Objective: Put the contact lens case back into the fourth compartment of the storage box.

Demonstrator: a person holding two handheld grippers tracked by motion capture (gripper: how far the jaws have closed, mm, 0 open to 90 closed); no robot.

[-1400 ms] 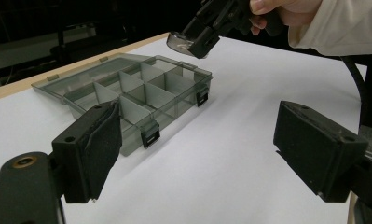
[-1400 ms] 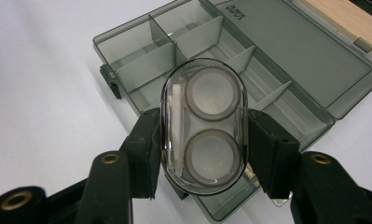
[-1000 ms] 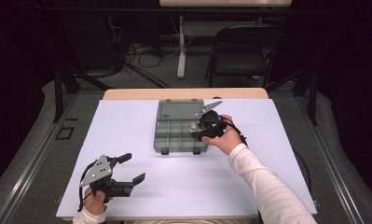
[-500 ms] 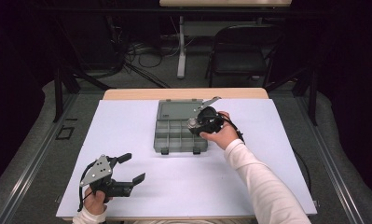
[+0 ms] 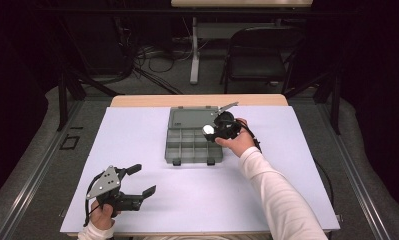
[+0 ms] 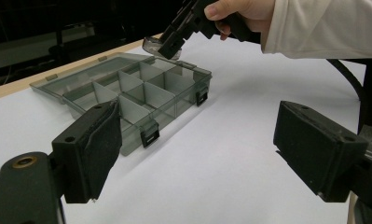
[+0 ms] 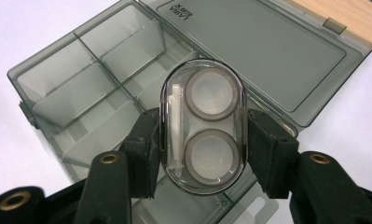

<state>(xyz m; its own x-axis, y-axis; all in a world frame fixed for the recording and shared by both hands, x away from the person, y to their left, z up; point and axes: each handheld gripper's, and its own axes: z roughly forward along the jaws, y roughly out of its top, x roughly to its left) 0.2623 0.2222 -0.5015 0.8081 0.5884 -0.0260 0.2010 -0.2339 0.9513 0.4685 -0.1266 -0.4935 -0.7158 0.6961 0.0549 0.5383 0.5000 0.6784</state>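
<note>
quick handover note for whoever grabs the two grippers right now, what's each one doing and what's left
Right gripper: shut on the clear oval case, jaws pressing its two long sides, held over the open organizer box.
Left gripper: open, holding nothing, near the table's front left corner, apart from the box.
Organizer box: at the table's far middle, lid folded back flat, the compartments in sight bare.
Done: box opened, case picked up.
Left: probably lower the case into a compartment, let go, then close the lid.
</note>
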